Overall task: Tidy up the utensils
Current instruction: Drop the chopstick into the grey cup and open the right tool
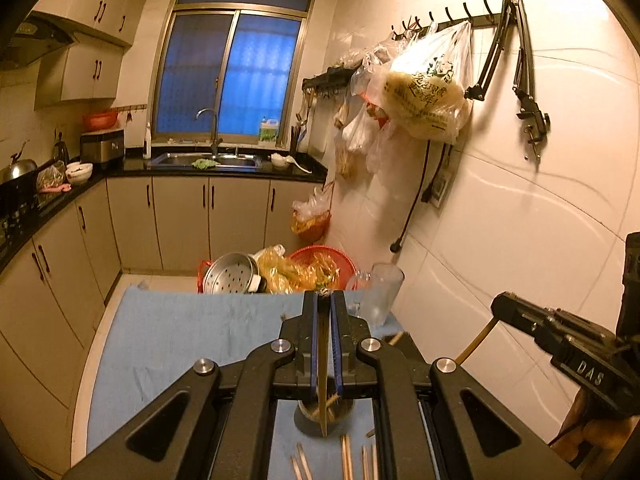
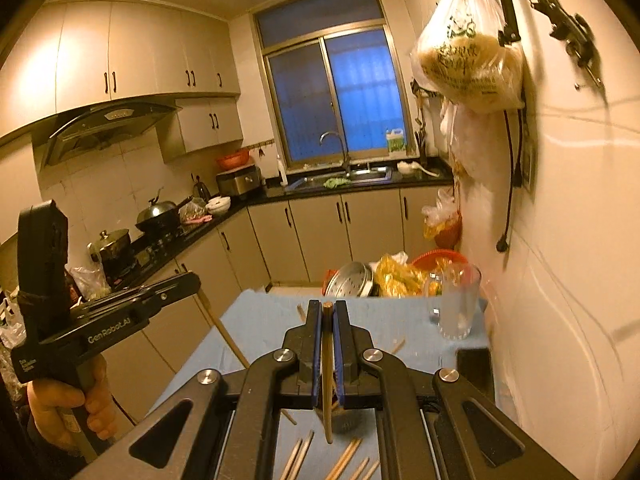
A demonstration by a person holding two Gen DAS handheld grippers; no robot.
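Note:
In the left wrist view my left gripper (image 1: pixel 323 298) is shut on a dark chopstick (image 1: pixel 322 360) that hangs down between the blue pads, over a metal holder (image 1: pixel 304 420) on the blue cloth (image 1: pixel 180 340). Loose chopsticks (image 1: pixel 346 456) lie near the holder. My right gripper (image 1: pixel 500 306) shows at the right edge, with a light chopstick (image 1: pixel 478 342) under it. In the right wrist view my right gripper (image 2: pixel 328 306) is shut on that light wooden chopstick (image 2: pixel 327 368), above the holder (image 2: pixel 346 424) and more loose chopsticks (image 2: pixel 300 456). A hand holds my left gripper (image 2: pixel 194 280) at the left.
A glass mug (image 2: pixel 460 304) stands at the far right of the table near the tiled wall (image 2: pixel 568 280). A black object (image 2: pixel 474 364) lies beside it. Behind the table are a metal steamer pot (image 1: pixel 230 280), a red basket (image 1: pixel 344 260) and plastic bags. Kitchen cabinets run along the left.

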